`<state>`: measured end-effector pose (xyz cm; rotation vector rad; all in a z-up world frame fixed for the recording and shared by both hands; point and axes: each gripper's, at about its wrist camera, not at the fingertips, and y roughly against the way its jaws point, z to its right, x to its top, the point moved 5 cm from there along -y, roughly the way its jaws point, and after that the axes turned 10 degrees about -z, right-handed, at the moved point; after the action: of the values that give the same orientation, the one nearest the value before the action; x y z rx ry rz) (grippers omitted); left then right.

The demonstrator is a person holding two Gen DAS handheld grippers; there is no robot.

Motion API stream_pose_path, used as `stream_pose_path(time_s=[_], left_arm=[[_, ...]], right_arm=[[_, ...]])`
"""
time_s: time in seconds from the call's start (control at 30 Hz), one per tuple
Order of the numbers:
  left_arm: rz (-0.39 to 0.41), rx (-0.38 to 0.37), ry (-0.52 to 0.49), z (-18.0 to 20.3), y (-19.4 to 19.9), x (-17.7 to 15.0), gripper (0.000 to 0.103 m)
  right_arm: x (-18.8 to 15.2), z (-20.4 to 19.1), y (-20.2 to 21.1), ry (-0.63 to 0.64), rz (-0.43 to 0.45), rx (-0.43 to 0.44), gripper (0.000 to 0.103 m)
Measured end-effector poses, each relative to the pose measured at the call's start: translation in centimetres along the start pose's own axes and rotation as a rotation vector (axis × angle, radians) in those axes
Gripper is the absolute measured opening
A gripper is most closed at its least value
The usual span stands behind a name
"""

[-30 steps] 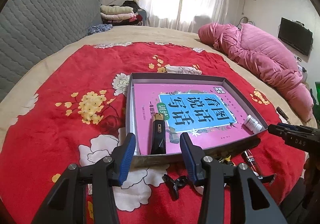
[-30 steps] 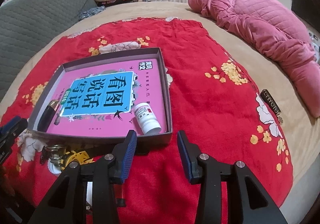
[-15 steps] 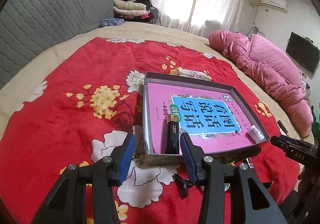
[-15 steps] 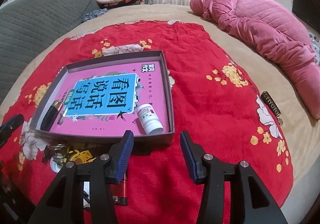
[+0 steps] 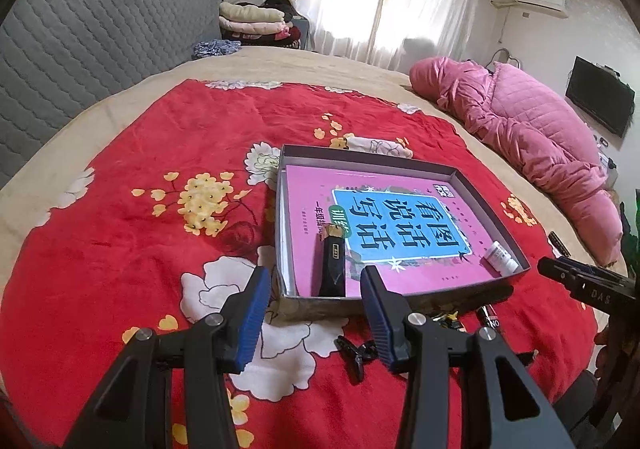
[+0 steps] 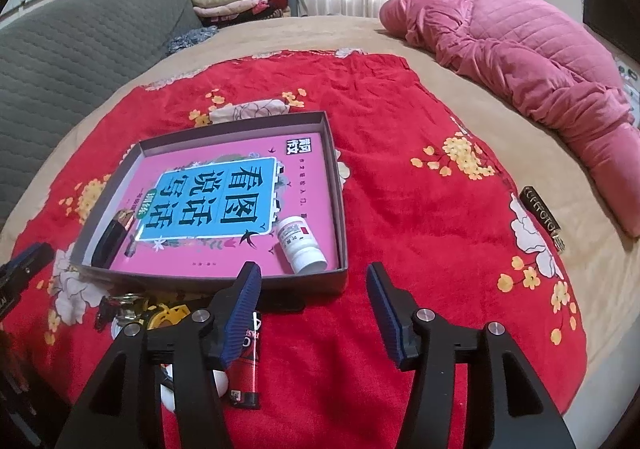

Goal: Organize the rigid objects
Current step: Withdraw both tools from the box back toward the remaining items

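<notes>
Left gripper (image 5: 312, 289) half open, empty, low centre. Right gripper (image 6: 314, 285) jaws just widened, empty. Box (image 6: 338, 209) centre frame holds book (image 6: 224, 201), bottle (image 6: 300, 241), lighter (image 5: 332, 269).

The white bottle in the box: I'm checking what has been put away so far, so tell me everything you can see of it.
The white bottle is small and looks like plastic, with a white cap and a white label bearing a red mark and small print too fine to read. It lies on its side, cap towards the near wall, in the near right corner of the shallow grey box as the right wrist view shows it. It rests on the pink book that covers the box floor. Neither gripper touches it.
</notes>
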<state>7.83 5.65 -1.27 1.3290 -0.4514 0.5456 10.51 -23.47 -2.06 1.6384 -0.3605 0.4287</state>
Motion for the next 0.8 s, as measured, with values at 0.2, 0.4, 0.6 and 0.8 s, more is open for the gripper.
stream_pose_path(time_s=[0.2, 0.4, 0.6, 0.8], left_arm=[[-0.008, -0.012, -0.036, 1.1, 0.4, -0.4, 0.046], [-0.018, -0.027, -0.063, 2.3, 0.9, -0.9, 0.046], [-0.031, -0.035, -0.083, 2.8, 1.1, -1.4, 0.046], [-0.042, -0.043, -0.084, 3.0, 1.1, -1.5, 0.046]], right_arm=[[-0.2, -0.4, 0.7, 0.014, 0.015, 0.025, 0.058], [-0.5, -1.0, 1.8, 0.043, 0.048, 0.049, 0.06], [-1.3, -1.5, 2.4, 0.071, 0.068, 0.073, 0.061], [-2.0, -2.2, 2.6, 0.103, 0.074, 0.092, 0.061]])
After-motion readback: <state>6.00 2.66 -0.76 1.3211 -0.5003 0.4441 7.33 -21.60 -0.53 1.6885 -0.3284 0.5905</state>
